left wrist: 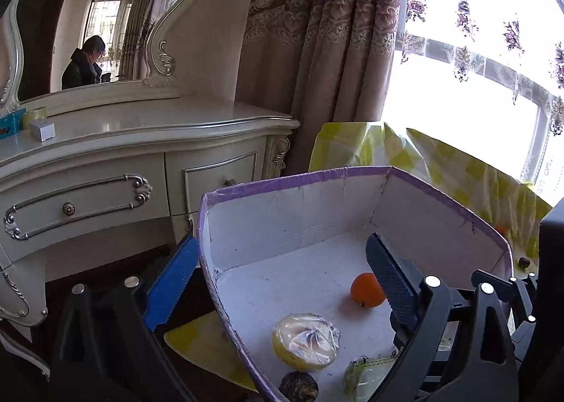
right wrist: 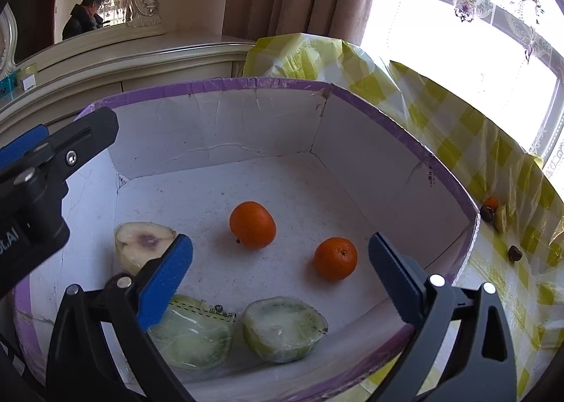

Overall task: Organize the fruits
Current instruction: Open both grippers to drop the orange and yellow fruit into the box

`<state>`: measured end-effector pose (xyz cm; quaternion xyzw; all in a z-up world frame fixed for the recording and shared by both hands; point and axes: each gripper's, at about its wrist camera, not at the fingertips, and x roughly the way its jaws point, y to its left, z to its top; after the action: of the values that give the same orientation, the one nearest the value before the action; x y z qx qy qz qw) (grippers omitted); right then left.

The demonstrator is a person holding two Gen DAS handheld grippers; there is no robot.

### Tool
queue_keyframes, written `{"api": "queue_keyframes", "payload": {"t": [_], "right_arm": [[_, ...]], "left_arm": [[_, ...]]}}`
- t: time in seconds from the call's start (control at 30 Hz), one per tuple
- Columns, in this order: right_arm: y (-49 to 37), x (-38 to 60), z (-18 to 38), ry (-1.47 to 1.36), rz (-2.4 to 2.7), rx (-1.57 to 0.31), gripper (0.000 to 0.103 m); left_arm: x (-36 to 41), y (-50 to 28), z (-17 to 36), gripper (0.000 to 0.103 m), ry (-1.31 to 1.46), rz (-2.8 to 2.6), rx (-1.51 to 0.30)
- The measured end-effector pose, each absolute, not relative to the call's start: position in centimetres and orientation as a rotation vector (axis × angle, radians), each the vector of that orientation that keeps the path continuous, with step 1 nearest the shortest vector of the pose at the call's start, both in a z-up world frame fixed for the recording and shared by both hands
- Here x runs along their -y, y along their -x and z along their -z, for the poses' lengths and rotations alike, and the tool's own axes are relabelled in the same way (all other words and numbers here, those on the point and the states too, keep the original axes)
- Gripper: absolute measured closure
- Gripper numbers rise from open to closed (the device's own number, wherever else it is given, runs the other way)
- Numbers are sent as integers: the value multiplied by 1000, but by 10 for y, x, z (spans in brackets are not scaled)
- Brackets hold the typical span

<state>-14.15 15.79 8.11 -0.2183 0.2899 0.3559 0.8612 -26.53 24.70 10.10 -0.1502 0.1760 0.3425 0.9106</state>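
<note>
**Fruit Box: Both Grippers Open, Nothing Held**

The white cardboard box [right wrist: 218, 127] with purple-taped rim sits on a table covered in a yellow-checked cloth [right wrist: 454, 141]. Inside the box, the right wrist view shows two oranges: one near the centre [right wrist: 252, 224] and a second [right wrist: 335, 258] to its right, well apart from each other. A cut fruit half with a purplish core [right wrist: 141, 243] lies at the left. Two plastic-wrapped green halves lie along the near wall, the left one [right wrist: 192, 333] just beside the right one [right wrist: 283, 328].

Right gripper [right wrist: 280, 271]: fingers spread wide over the box floor, holding nothing.

Left gripper [left wrist: 282, 282]: fingers wide apart, straddling the box's left wall, one finger outside and one inside, close to an orange [left wrist: 366, 290]. It holds nothing.

Outside the box, small fruits [right wrist: 491, 208] lie on the cloth at the right.

Writing: partial white lettering on the left gripper body in the right wrist view, and small print on the box's inner wall, are both too small to read.
</note>
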Motion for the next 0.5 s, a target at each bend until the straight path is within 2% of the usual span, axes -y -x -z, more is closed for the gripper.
{"api": "queue_keyframes", "payload": {"t": [0.3, 0.5], "right_arm": [[144, -150, -86, 412, -791, -596, 2], [154, -127, -102, 355, -820, -518, 2]], "left_arm": [[-230, 264, -113, 11, 204, -746, -332], [-197, 265, -133, 11, 109, -724, -255]]}}
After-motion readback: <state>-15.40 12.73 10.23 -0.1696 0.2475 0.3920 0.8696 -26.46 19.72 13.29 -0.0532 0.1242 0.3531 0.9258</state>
